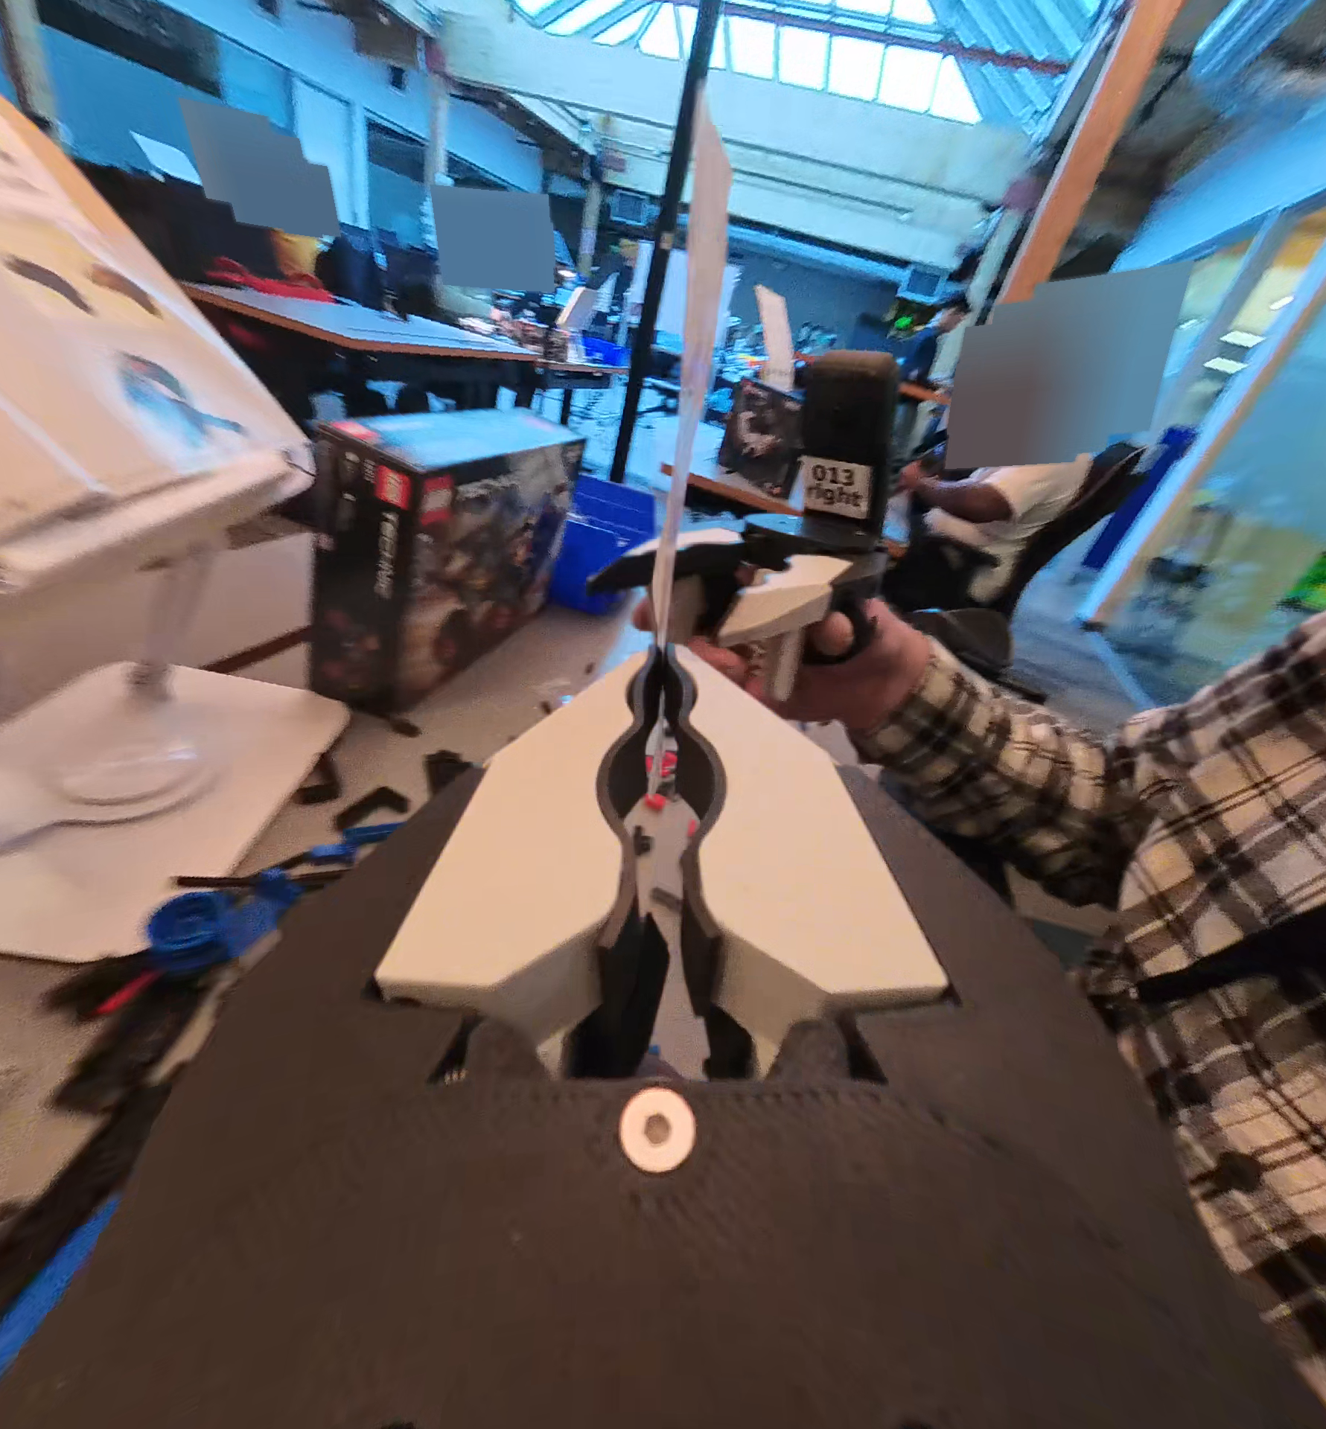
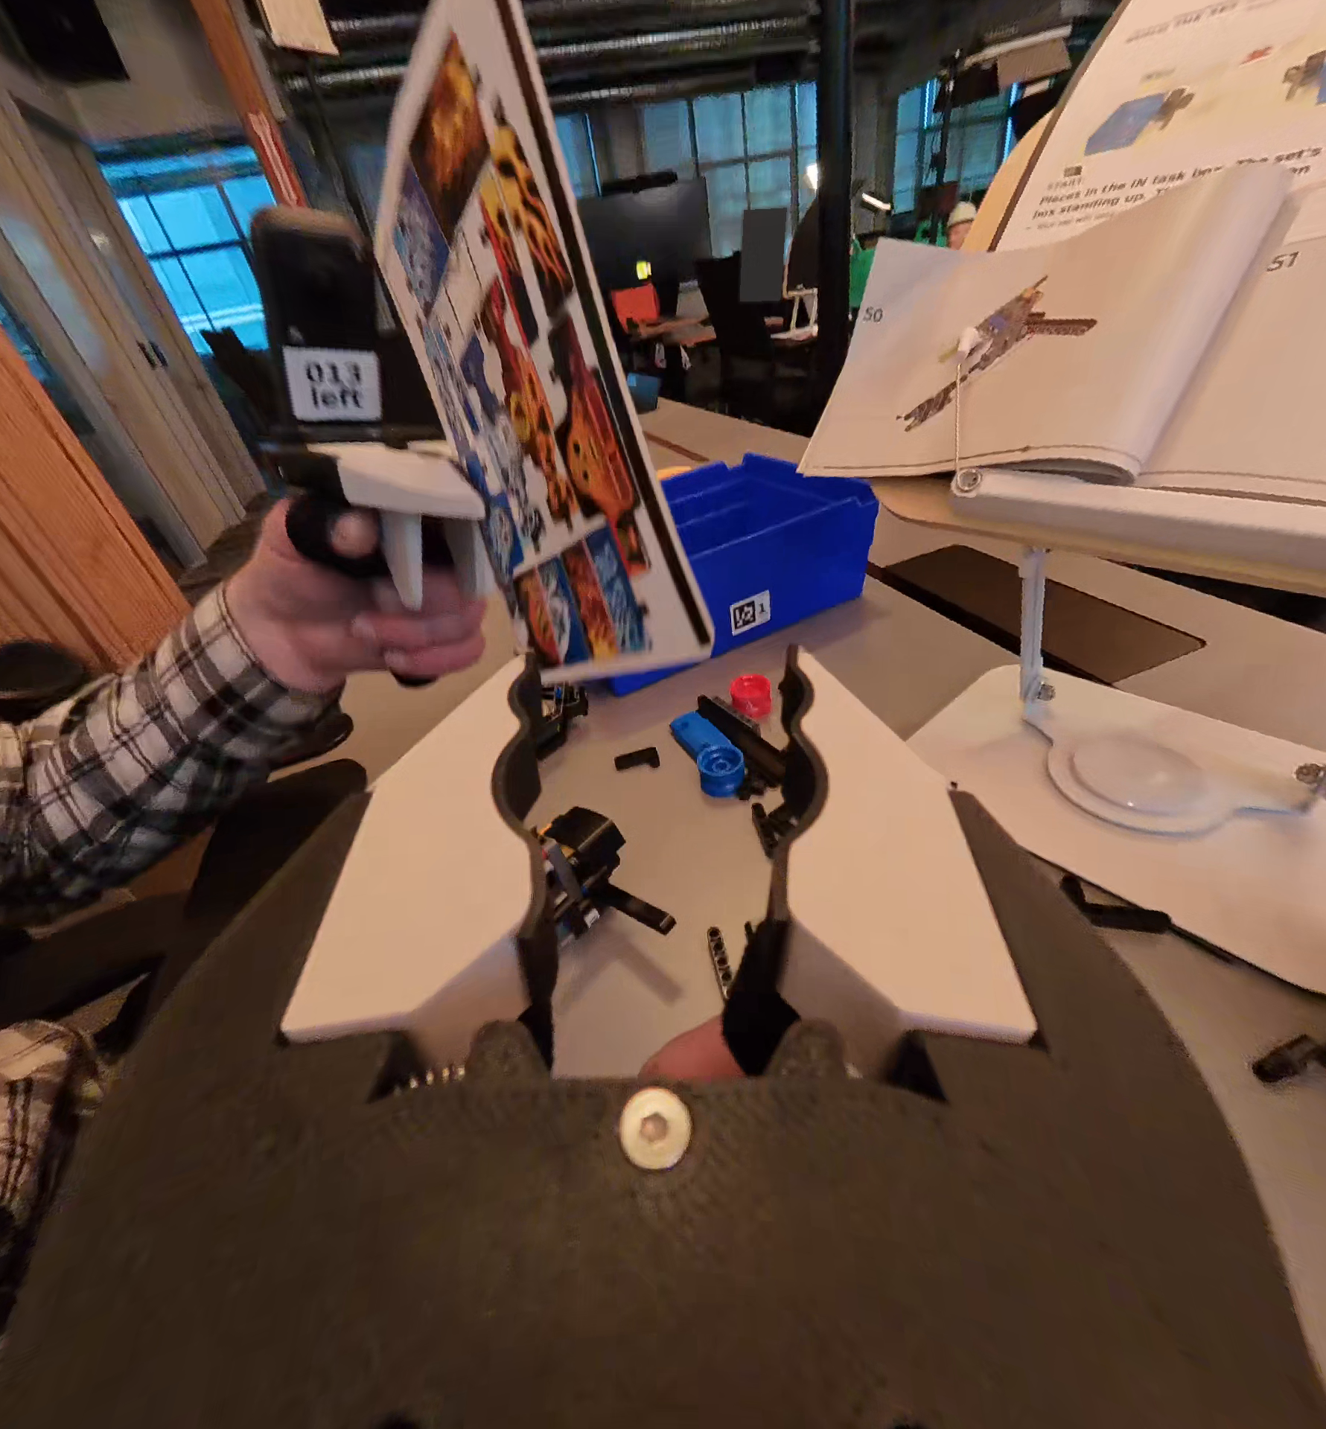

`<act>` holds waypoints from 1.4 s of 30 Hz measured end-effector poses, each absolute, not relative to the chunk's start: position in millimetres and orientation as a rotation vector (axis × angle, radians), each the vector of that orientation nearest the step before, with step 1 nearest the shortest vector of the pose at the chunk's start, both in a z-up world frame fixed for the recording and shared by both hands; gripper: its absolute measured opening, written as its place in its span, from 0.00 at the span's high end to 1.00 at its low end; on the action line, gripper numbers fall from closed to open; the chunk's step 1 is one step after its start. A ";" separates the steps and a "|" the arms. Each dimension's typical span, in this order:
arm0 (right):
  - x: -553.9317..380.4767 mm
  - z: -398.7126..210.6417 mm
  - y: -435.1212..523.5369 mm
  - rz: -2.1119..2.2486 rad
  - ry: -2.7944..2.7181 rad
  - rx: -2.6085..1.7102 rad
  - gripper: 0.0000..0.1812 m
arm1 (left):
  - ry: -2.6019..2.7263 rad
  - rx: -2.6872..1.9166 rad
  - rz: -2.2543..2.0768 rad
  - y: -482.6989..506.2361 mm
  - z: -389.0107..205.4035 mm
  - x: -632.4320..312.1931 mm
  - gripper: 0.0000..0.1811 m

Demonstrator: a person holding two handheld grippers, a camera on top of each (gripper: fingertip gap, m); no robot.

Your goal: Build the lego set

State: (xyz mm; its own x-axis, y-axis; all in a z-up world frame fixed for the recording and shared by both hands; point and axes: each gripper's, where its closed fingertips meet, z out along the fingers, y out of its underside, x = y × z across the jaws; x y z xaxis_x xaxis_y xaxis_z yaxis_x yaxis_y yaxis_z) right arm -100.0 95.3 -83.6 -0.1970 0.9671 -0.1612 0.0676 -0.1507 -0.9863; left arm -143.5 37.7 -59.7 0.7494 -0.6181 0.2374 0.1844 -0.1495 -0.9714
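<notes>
My left gripper [image 1: 663, 657] is shut on a sticker sheet [image 1: 702, 309], which stands upright and shows edge-on. In the right wrist view the sheet [image 2: 520, 348] shows orange flame and blue designs, pinched at its edge by the left gripper [image 2: 482, 526]. My right gripper [image 2: 659, 665] is open and empty, and the sheet's lower edge hangs just beyond its fingertips. Below it on the table lie a black lego sub-assembly [image 2: 586, 858], a blue piece [image 2: 710, 754], a red round piece [image 2: 750, 692] and small black parts. The right gripper also shows in the left wrist view [image 1: 690, 588].
An open instruction book [image 2: 1031, 356] rests on a white stand whose base [image 2: 1147, 781] sits at the right. A blue bin [image 2: 783, 533] stands behind the pieces. The dark lego box [image 1: 427, 557] stands at the back. Blue and black parts [image 1: 195, 928] lie near the stand's mat. Left tips to right tips: about 9 cm. Left tips and right tips are each some 25 cm from the open instruction book [image 2: 1031, 356].
</notes>
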 end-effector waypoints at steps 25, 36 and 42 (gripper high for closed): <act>-75.6 -100.2 109.1 1.848 -1.225 -1.369 1.00 | 0.275 -1.504 -0.839 80.4 -78.4 -134.5 0.91; -74.6 -108.8 107.6 1.740 -1.308 -1.344 0.91 | 0.353 -1.492 -0.852 69.8 -81.1 -130.1 1.00; -76.6 -108.9 103.7 1.648 -1.347 -1.289 0.88 | 0.408 -1.522 -0.905 67.4 -89.9 -115.1 1.00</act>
